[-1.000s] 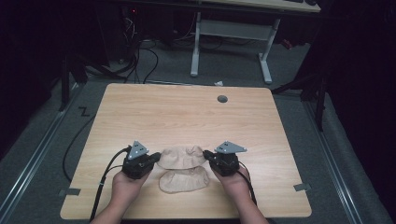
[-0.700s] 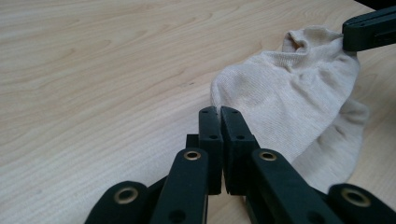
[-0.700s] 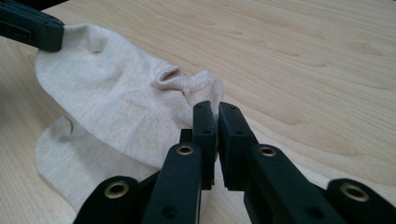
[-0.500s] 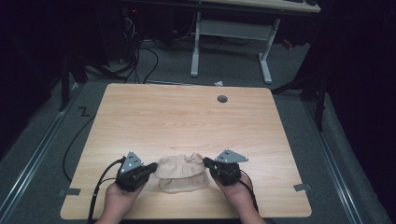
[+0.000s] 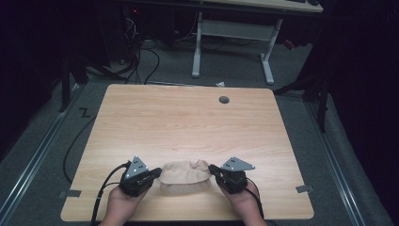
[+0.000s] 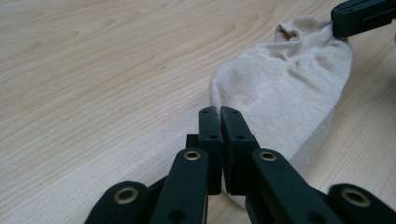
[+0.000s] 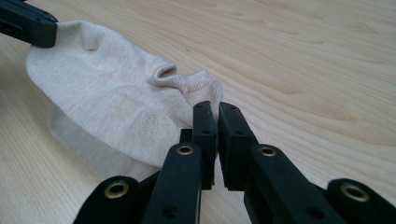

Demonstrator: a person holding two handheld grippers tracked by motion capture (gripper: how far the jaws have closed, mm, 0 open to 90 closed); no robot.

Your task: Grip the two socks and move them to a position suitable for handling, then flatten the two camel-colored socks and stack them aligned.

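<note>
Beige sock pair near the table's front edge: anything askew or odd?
Slightly. The top sock sits offset on the lower sock, whose edge sticks out toward the front. The top one's cuff is bunched and puckered. No damage visible.

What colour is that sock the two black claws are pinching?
The sock is plain pale beige, a fine knit with no pattern. It shows best in the right gripper view.

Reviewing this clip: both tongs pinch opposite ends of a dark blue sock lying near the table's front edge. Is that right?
Not quite: the sock is pale beige, not dark blue, as the high view shows. The left tongs and right tongs do pinch its opposite ends near the front edge of the table.
</note>
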